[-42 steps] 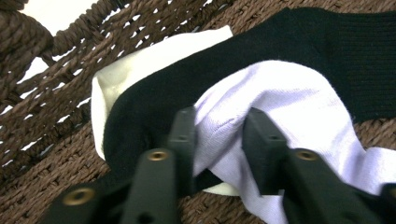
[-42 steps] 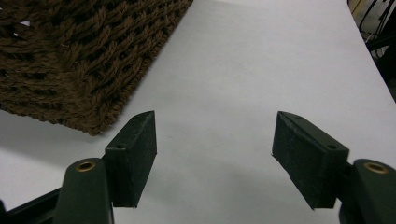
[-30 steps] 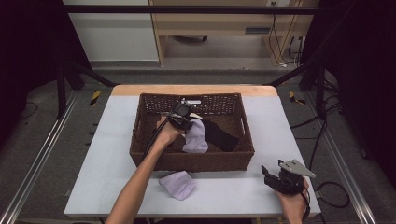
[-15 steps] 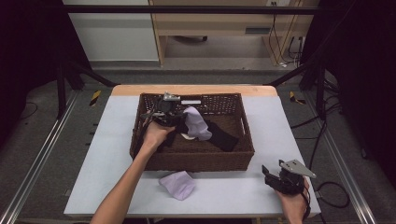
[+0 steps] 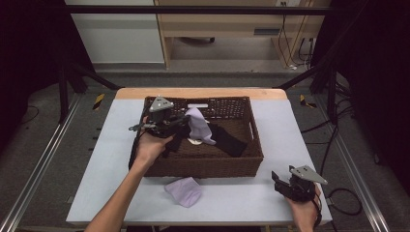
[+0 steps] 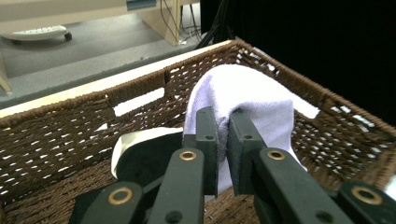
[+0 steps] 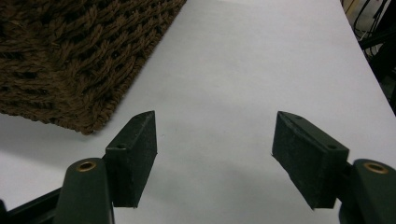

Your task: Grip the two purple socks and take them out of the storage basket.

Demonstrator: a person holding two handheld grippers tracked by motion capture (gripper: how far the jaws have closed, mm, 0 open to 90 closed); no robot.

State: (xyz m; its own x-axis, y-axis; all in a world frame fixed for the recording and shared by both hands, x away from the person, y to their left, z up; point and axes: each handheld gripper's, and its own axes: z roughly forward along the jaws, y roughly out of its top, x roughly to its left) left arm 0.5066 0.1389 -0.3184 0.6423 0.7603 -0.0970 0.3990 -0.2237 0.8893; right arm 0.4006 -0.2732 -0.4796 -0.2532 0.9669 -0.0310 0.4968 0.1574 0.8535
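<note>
Item one, at left: my left gripper (image 5: pixel 181 122), over the left half of the brown woven wicker basket (image 5: pixel 251 159), jaws pinched nearly together on a pale lilac cloth (image 6: pixel 243 95). The cloth drapes over the jaw tips and hangs above the basket floor.

Item two: a black cloth (image 5: pixel 229 140) lying flat in the basket, a white piece (image 6: pixel 123 144) beside it.

Item three: a second pale lilac cloth, folded (image 5: pixel 183 191), on the white tabletop (image 5: pixel 241 203) just in front of the basket.

Item four, at right: my right gripper (image 7: pixel 215 140), resting on the tabletop near the basket's corner, jaws spread wide, nothing between them.
</note>
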